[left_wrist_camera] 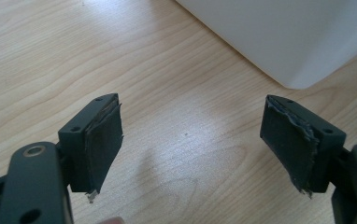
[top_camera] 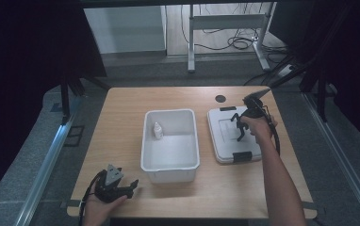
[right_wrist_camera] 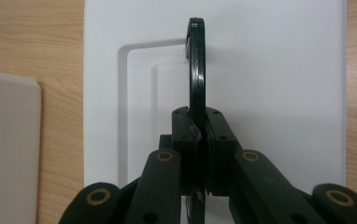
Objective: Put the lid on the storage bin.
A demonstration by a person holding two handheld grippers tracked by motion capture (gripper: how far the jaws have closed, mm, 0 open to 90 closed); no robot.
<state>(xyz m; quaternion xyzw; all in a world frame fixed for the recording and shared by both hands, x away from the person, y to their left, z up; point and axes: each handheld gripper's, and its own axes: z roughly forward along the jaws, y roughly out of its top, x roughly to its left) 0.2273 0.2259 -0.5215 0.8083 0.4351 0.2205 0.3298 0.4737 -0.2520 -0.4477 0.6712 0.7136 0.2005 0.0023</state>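
Left gripper (top_camera: 132, 187) at 7 o'clock on the light wooden table (top_camera: 121, 117), jaws wide apart, nothing between. White rectangular plastic bin (top_camera: 170, 162) at centre, small white bottle (top_camera: 158, 131) inside at 10 o'clock. Flat white plastic lid (top_camera: 225, 141) at 3 o'clock of the bin. Right gripper (right_wrist_camera: 198, 135) above it, clamped on the lid's black curved handle (right_wrist_camera: 196, 70).

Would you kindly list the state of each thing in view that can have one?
lid: off the bin, flat on the table.
lid handle: raised upright, clamped.
right hand-held gripper: shut on the lid handle.
left hand-held gripper: open, holding nothing.
bin: uncovered.
small bottle: inside the bin, upright.
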